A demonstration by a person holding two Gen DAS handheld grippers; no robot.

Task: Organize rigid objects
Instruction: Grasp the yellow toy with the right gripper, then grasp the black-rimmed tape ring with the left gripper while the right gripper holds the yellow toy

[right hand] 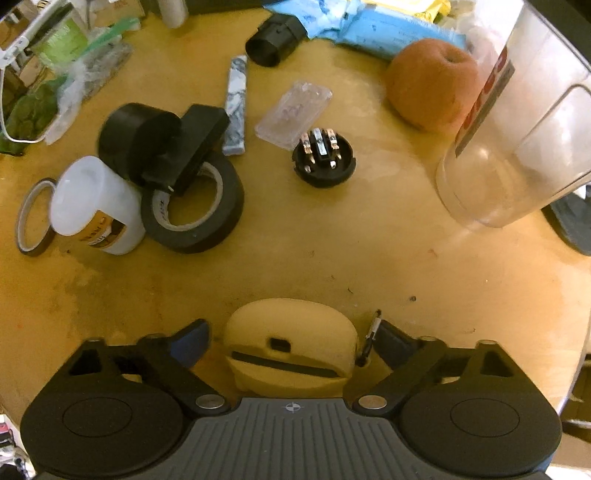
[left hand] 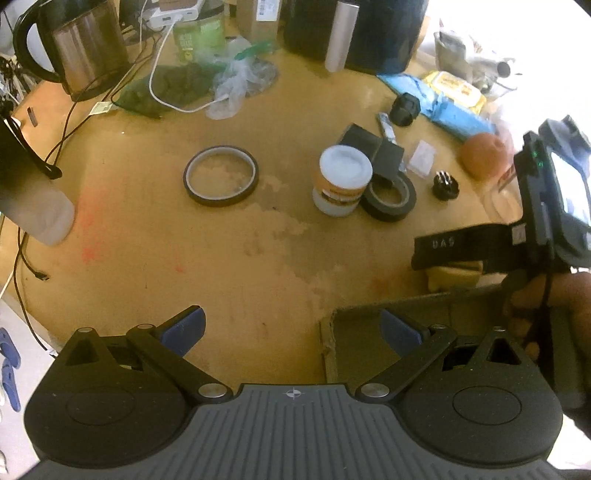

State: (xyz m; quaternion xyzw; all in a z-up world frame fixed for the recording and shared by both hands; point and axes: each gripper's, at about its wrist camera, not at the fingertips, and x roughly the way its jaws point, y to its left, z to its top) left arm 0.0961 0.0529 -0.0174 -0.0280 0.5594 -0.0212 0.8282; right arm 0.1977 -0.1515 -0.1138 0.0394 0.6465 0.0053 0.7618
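Note:
My right gripper [right hand: 291, 341] is open, its jaws on either side of a cream plastic part [right hand: 291, 345] on the wooden table; contact is not clear. It shows in the left wrist view [left hand: 443, 254] over that part [left hand: 452, 277]. My left gripper [left hand: 291, 328] is open and empty above the table's near edge. Ahead lie a black tape roll [right hand: 192, 214], a white jar [right hand: 96, 206], a black printed block [right hand: 162, 144], a thin amber tape ring [left hand: 221, 175], a round black connector [right hand: 323, 158] and a clear plastic case [right hand: 293, 110].
A cardboard box [left hand: 388, 332] sits below the left gripper's right finger. An apple [right hand: 428, 85], a clear jug [right hand: 517, 129], a blue packet [right hand: 388, 33], a kettle [left hand: 85, 48], cables [left hand: 162, 85] and plastic bags [left hand: 236, 81] crowd the table's far side.

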